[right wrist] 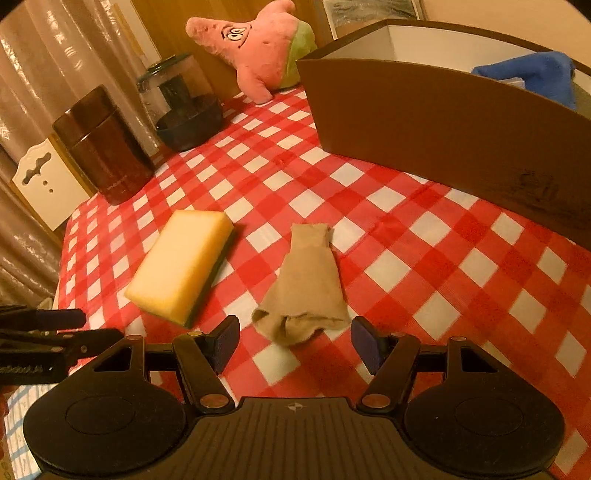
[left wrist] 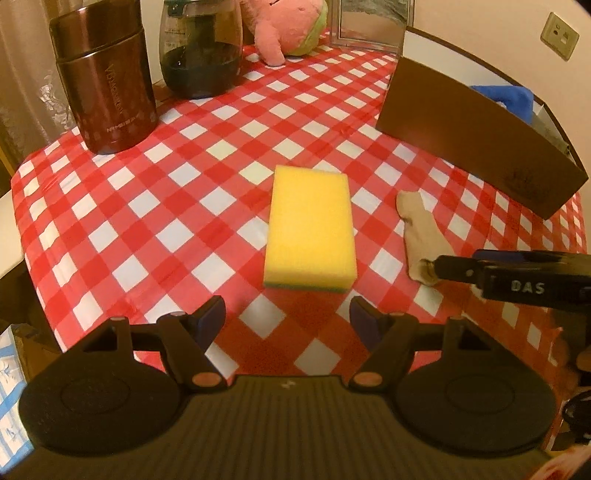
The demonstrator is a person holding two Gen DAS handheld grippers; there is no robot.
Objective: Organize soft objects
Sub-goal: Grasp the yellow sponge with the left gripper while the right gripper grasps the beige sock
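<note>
Right wrist view alone: plush star's face (right wrist: 236,35); both tools (left wrist: 287,317) (right wrist: 295,338) wide open, empty.

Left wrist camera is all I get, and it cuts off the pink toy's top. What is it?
Observer: On the right wrist view it's a pink starfish plush with cartoon eyes and green shorts, propped up at the back.
Operator: Did the other gripper grab the sock already?
Observer: No. The right gripper is open, and the beige sock lies flat just ahead of its fingers, with neither one touching it. The sock's open end faces the gripper.
</note>
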